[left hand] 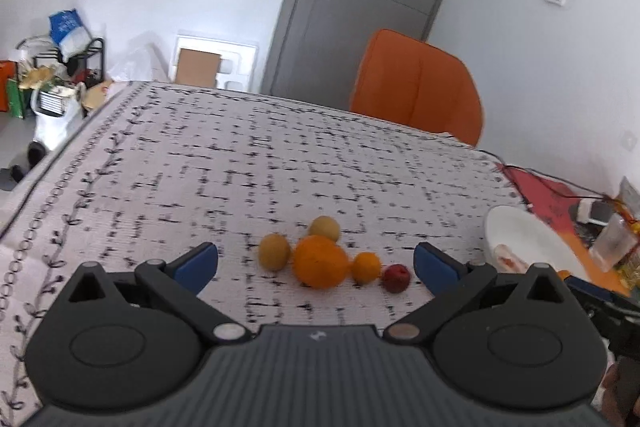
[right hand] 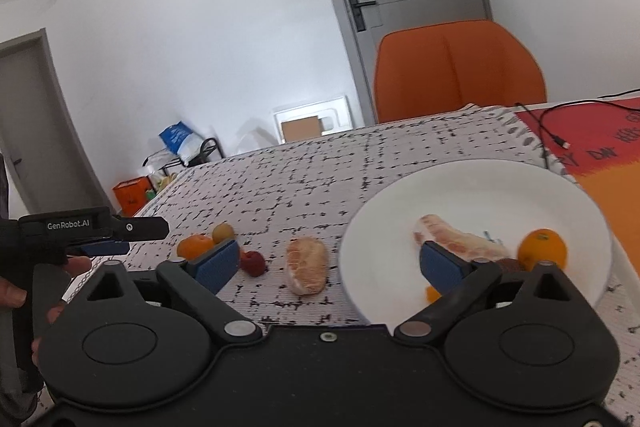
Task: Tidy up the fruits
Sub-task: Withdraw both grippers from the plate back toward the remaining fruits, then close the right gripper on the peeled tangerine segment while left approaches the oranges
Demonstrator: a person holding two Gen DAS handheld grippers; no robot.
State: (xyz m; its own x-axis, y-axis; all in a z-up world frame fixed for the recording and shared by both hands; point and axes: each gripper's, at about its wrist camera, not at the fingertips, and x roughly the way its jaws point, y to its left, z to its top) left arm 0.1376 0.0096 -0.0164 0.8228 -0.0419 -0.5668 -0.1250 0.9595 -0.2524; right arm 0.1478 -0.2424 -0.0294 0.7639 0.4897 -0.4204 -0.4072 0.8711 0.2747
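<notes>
Lying in a loose cluster just ahead of the left claw [left hand: 316, 263], five small round fruits sit on the table [left hand: 248, 163]: a large orange [left hand: 320, 261] with a matte, pebbled skin in the middle, two dull yellow fruits [left hand: 274, 251] beside and behind it, a small orange one [left hand: 366, 267] and a dark red fruit [left hand: 396, 278] to its right. None touches the blue pads, which stand spread wide with nothing between them. The right claw [right hand: 328, 263] is likewise released and holds nothing; a peeled, pale, veined citrus segment [right hand: 307, 265] lies on the table between its fingers, apart from both. Its right finger overlaps a smooth white plate [right hand: 472, 179] that carries a longer peeled segment [right hand: 456, 239], a glossy orange fruit [right hand: 542, 247] and, perhaps, a small brown fruit, mostly hidden. A woven white cloth with broken black dashes covers the table.
</notes>
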